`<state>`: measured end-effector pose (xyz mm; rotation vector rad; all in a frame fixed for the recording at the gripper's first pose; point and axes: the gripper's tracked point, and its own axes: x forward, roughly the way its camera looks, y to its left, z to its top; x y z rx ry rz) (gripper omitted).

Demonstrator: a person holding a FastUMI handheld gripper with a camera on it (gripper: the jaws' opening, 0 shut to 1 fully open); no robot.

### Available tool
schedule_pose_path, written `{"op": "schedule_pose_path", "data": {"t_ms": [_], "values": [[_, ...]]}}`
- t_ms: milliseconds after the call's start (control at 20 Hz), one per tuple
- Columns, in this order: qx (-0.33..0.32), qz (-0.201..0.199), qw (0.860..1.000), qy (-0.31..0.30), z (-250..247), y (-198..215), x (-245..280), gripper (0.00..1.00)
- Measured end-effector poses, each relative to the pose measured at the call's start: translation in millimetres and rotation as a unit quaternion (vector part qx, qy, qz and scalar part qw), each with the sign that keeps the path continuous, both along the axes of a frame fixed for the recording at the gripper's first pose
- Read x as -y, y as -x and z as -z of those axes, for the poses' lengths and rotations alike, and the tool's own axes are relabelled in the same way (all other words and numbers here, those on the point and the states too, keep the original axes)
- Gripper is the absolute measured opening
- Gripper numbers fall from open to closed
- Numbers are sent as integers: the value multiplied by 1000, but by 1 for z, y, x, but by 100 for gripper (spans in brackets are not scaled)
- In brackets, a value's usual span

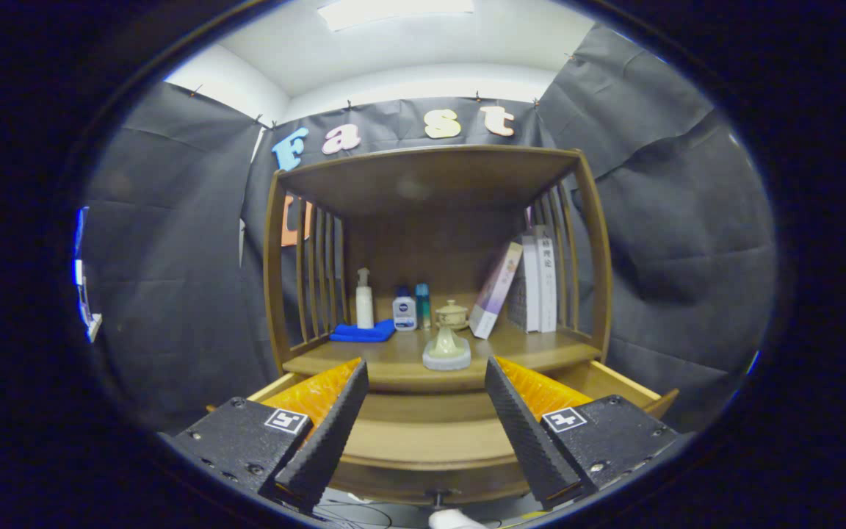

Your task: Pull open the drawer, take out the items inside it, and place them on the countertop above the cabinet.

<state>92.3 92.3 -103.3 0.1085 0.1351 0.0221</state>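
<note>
I hold the gripper (427, 411) with its jaws spread on nothing, above the pulled-out drawer (423, 441), whose front runs crosswise just below the fingers, the countertop (393, 364) straight beyond.

the cabinet (438, 191) looks like smooth, satin-finished wood, and so do the bench (393, 360) and the open drawer (423, 433). the tool (427, 375) hangs spread wide and empty, its fingers (335, 426) ribbed and matt. the folded cloth (362, 333) is soft fabric. the bottles (404, 308) look like smooth plastic. the small pot (447, 345) has a dull glazed ceramic look. the books (537, 283) are paper-covered.
</note>
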Motion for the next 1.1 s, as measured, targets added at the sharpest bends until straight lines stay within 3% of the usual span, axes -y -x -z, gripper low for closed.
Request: {"op": "schedule_pose_path", "data": {"t_ms": [500, 1100], "values": [[-54, 30, 998, -8, 84, 36, 27, 100], [-102, 29, 994, 8, 135, 31, 9, 100]]}}
